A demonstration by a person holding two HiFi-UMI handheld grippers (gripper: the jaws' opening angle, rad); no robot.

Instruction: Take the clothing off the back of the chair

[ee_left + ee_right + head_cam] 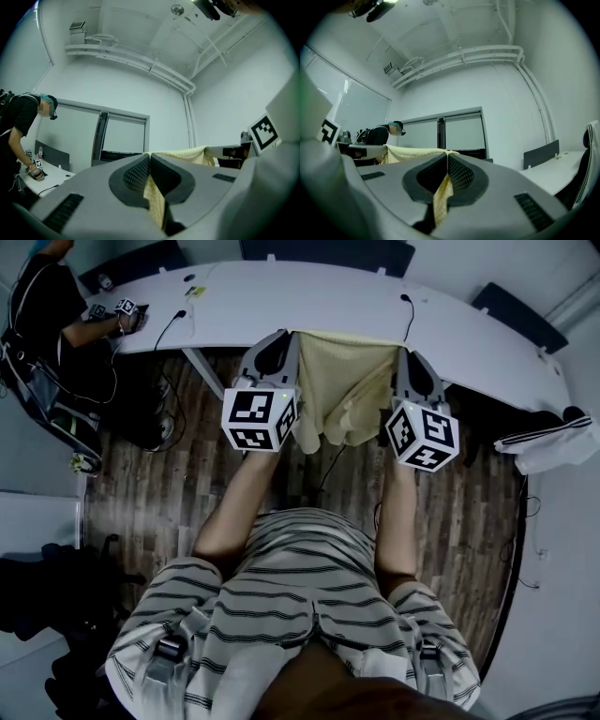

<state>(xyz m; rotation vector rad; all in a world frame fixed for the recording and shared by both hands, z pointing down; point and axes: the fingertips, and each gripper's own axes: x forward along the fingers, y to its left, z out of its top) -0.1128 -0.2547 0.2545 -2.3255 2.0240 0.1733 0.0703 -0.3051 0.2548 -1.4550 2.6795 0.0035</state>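
Note:
A pale yellow garment point(345, 390) hangs spread between my two grippers, above the wood floor and in front of the white table. My left gripper point(284, 341) is shut on its left top corner, my right gripper point(409, 357) on its right top corner. In the left gripper view the jaws point(150, 157) pinch yellow cloth point(154, 199), and the top hem point(185, 154) runs across to the other gripper. The right gripper view shows the same: jaws point(447, 157) shut on yellow cloth point(439, 199), hem point(412, 152) running left. No chair back shows under the garment.
A long curved white table point(375, 301) lies just beyond the garment, with cables on it. A person in black point(47, 306) works at its far left end. Dark chairs point(328, 251) stand behind it. A white striped garment point(548, 442) lies at the right.

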